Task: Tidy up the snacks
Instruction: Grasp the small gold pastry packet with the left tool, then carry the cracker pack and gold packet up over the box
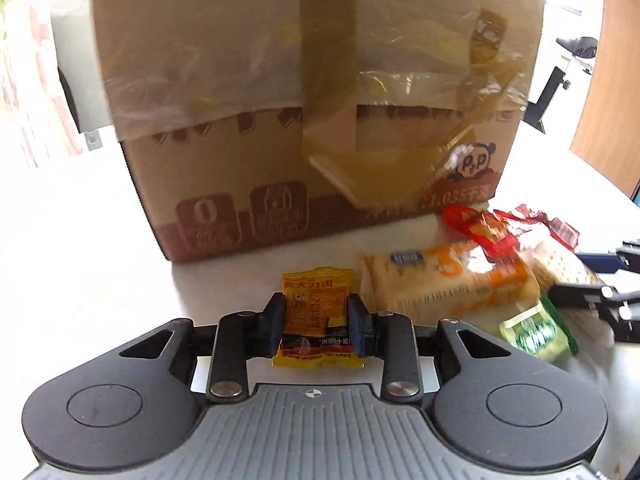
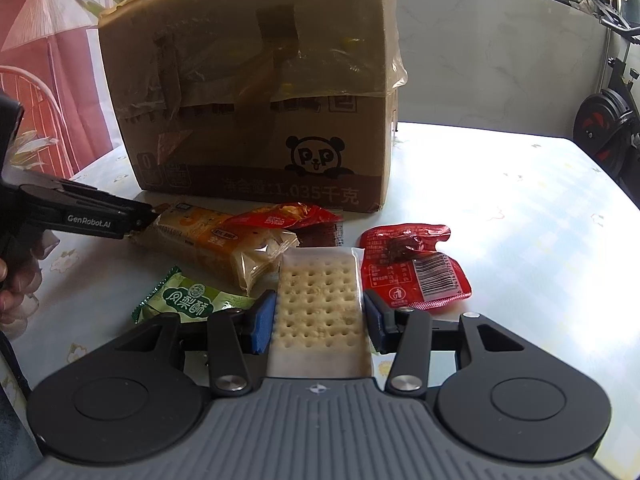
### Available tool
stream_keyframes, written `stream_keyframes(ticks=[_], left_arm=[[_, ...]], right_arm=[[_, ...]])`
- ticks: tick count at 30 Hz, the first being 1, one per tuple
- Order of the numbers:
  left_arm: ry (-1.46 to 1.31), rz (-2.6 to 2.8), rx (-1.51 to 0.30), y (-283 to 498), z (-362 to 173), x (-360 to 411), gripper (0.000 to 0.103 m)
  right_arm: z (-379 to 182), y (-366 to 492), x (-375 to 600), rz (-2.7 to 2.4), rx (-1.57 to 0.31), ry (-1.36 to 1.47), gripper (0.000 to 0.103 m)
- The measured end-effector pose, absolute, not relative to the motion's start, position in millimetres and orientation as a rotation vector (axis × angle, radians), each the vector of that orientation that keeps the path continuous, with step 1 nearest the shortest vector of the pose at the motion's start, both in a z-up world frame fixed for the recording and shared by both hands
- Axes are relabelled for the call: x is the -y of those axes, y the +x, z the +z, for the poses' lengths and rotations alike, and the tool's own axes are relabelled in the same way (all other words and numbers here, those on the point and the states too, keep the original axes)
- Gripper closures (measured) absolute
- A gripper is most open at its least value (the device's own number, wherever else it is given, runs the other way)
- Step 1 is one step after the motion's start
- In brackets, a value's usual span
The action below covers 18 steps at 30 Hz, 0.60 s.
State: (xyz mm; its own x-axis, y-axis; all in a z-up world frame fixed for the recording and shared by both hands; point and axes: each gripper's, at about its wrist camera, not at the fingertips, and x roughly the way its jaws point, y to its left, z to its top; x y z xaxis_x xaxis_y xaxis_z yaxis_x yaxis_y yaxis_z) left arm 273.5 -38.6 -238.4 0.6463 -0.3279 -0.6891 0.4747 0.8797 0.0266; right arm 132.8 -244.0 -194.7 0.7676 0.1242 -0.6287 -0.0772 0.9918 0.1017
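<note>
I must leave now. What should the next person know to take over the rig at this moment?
Left gripper: shut on the yellow packet.
Right gripper: fingers on both sides of the cracker pack, not clearly pressing it.
On the table, in front of the cardboard box: orange pack, green packet, red packets.
Left to do: no snack looks sorted yet.

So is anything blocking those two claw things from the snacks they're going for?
Nothing visible. The left hand-held gripper already pinches the yellow snack packet. The right hand-held gripper straddles the cracker pack, one finger on each side, with no other item between; whether it is clamped is unclear.
</note>
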Motion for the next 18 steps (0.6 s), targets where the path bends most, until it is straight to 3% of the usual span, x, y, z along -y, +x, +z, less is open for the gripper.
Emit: stream_keyframes(ticks=[9,18], left_arm=[[0.172,-0.423,-0.752,252.6,-231.3,26.5,0.069],[0.147,-0.350,-0.629,206.0,-201.8,14.1,0.069]], right_arm=[[-194.6,132.6,244.0,0.110,-0.687,0.072,0.054],[-194.9,132.7,243.5,0.108,-0.686,0.068,0.054]])
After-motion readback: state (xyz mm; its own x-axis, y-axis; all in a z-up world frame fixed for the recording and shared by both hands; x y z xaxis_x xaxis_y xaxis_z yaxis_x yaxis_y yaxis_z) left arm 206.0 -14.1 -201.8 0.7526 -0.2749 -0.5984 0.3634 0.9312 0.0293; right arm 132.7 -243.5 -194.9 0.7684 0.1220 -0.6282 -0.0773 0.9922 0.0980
